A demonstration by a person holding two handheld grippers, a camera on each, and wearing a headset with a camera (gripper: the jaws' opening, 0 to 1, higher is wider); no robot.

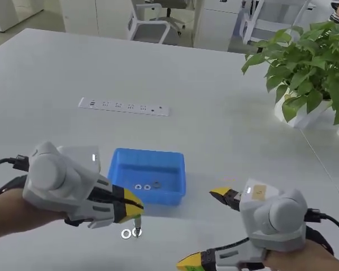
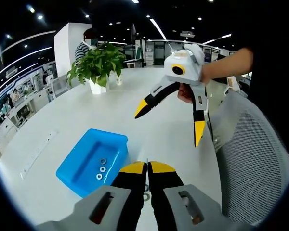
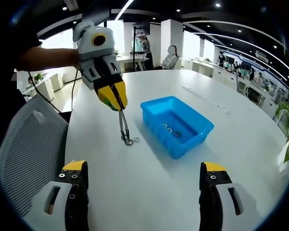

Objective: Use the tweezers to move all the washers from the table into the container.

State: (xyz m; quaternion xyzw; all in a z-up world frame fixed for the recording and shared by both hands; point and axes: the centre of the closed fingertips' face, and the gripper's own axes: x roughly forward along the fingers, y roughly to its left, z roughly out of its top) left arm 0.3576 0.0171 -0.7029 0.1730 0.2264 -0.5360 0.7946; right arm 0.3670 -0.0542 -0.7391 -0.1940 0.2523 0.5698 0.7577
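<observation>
My left gripper (image 1: pixel 137 206) is shut on slim metal tweezers (image 1: pixel 137 224), which point down at the table in front of the blue container (image 1: pixel 148 167). The tweezer tips (image 3: pixel 127 139) touch one of two washers (image 3: pixel 136 139) lying side by side on the table (image 1: pixel 126 234). Three washers (image 1: pixel 147 187) lie inside the container (image 3: pixel 192 131). In its own view the left gripper (image 2: pixel 147 168) has its jaws closed together. My right gripper (image 1: pixel 209 228) hovers open to the right of the container, holding nothing; its jaws (image 3: pixel 143 168) stand wide apart.
A white power strip (image 1: pixel 124 106) lies beyond the container. A potted plant (image 1: pixel 311 68) stands at the far right. A grey mesh chair (image 3: pixel 24 139) sits at the table's near edge. Office chairs and desks stand past the far edge.
</observation>
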